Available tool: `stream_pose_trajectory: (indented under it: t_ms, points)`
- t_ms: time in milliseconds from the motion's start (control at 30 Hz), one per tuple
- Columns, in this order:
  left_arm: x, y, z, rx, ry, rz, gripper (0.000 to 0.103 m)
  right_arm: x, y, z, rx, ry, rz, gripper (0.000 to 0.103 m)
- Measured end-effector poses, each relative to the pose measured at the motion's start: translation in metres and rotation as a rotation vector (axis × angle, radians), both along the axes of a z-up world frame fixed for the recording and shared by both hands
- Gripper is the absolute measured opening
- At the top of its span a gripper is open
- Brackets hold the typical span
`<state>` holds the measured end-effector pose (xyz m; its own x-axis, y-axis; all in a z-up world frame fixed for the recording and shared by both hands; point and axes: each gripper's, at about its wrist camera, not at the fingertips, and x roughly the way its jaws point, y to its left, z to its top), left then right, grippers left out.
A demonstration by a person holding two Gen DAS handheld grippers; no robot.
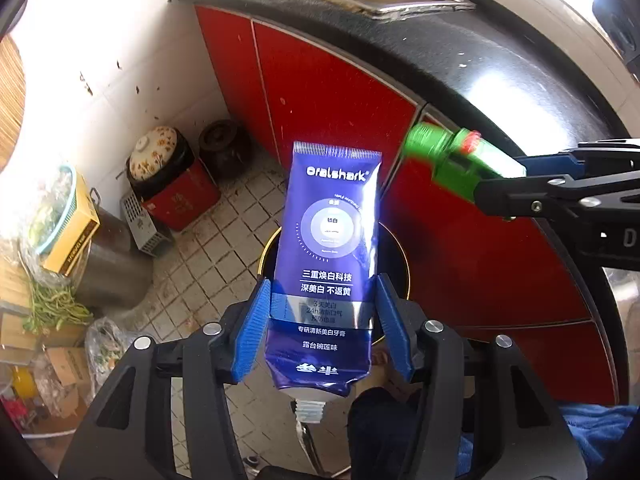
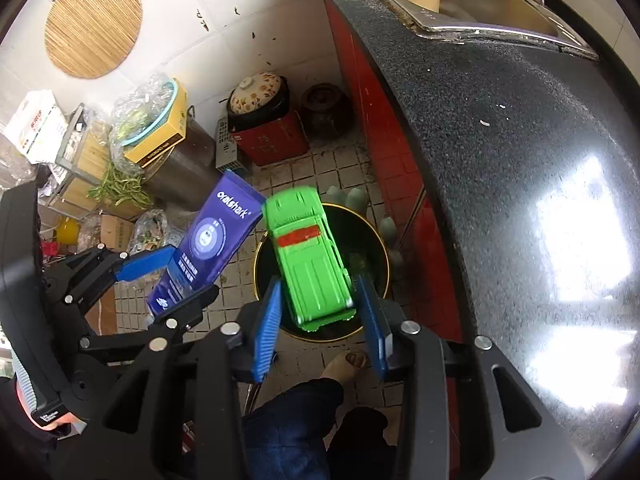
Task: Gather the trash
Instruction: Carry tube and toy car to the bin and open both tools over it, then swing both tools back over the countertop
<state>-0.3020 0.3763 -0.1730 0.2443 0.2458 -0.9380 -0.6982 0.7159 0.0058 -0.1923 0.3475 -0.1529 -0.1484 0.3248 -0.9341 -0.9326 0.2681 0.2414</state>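
Two tongs hang over the bin, each with trash between its pads.

The left gripper clamps a blue toothpaste tube by its edges, crimped end away from the camera, above the near rim of the black, gold-rimmed bin. The right gripper stands slightly wider than the green toy car, which is blurred, with a sliver of gap on either side, directly over the bin's mouth. Beyond lie the tiled floor, red cabinet doors and a dark countertop.

Your shiny blue toothpaste tube, your glossy green plastic toy car, speckled stone counter, dull metal sink, woven straw mat.
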Motion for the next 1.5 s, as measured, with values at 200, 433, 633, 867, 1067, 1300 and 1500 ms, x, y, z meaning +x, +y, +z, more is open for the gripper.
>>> stream_pose_trajectory:
  t_ms: [200,433,633,867,1067,1300,1500]
  points:
    - [0.001,0.005,-0.010,-0.002,0.013,-0.013,0.069,0.004,0.000,0.005,0.014,0.006,-0.025,0.066]
    - [0.004,-0.007,-0.002,0.027,0.006,-0.045,0.083,0.023,-0.030,0.023,0.044,0.012,-0.074,0.068]
    - [0.034,-0.040,0.026,0.094,-0.039,-0.155,0.089,0.065,-0.098,0.067,0.128,-0.056,-0.213,0.073]
    - [0.121,-0.107,0.061,0.117,-0.136,-0.414,0.090,0.129,-0.219,0.117,0.190,-0.188,-0.498,0.076]
    - [0.205,-0.184,0.087,0.103,-0.225,-0.673,0.091,0.168,-0.348,0.135,0.165,-0.278,-0.810,0.077]
    - [0.276,-0.285,0.104,0.065,-0.282,-0.889,0.092,0.183,-0.475,0.132,0.122,-0.298,-1.094,0.077]
    - [0.306,-0.329,0.101,0.067,-0.271,-0.981,0.095,0.182,-0.541,0.123,0.112,-0.271,-1.232,0.079]
